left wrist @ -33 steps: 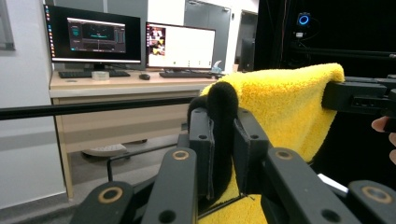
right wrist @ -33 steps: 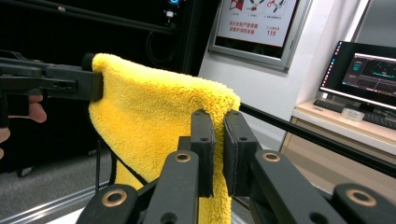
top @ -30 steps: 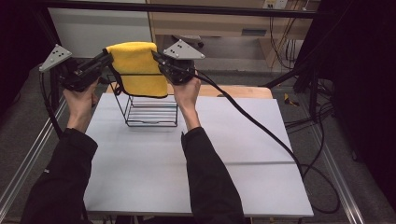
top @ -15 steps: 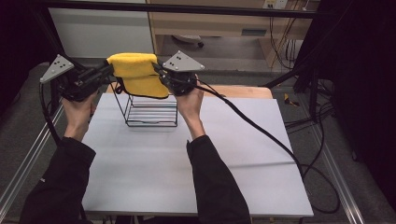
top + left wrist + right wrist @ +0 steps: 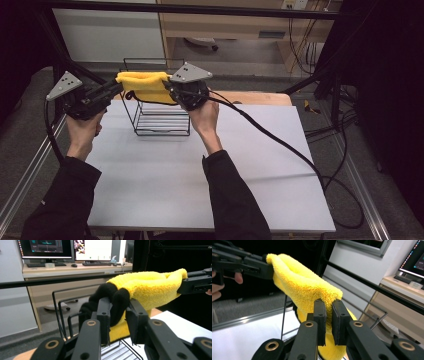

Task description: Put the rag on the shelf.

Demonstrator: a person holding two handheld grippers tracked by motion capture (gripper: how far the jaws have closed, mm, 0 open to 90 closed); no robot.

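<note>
- High view: white surface in a dark workshop carries a black wire rack at its far side. A person's two hands reach forward; the left claw and the right claw hold a yellow towel stretched between them, just above the top of the rack. The towel hangs a little in the middle and seems close to the upper wires, but I cannot tell if it touches them.
- Left gripper view: beyond a desk with monitors, the left claw is pressed on one end of the towel, where a black trim sits between the jaws. The rack's wires stand below and behind.
- Right gripper view: the right claw is pinching the other end of the towel, jaws nearly together on the thick cloth.
- My judgement: the step in hand is laying the towel over the rack. The next move calls for lowering both ends evenly, then letting go.
</note>
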